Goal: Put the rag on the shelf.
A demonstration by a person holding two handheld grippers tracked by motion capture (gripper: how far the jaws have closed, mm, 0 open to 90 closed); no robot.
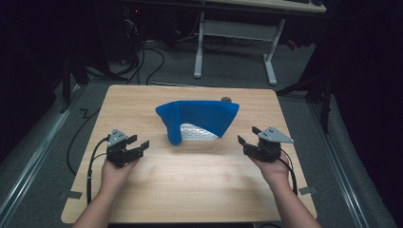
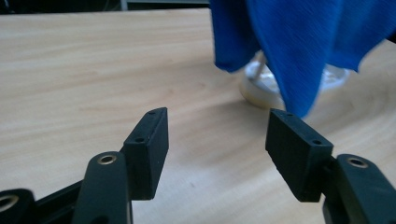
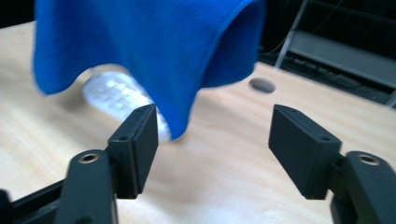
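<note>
Ahead, between both empty, wide-open grippers' fingers [image 2: 149,140], the blue cloth [image 1: 199,116] drapes untouched.

The blue cloth [image 1: 199,118] drapes over and hides most of a pale round object [image 2: 261,88] whose make I cannot tell, and the cloth's top is cut off by both gripper views' upper edges.

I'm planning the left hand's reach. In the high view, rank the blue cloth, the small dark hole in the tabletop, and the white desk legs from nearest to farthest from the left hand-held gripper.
From the left hand-held gripper:
1. Blue cloth, mid-table, draped over a whitish object.
2. Dark hole, at the table's far edge, behind the cloth.
3. White desk legs, on the floor beyond the table.
</note>
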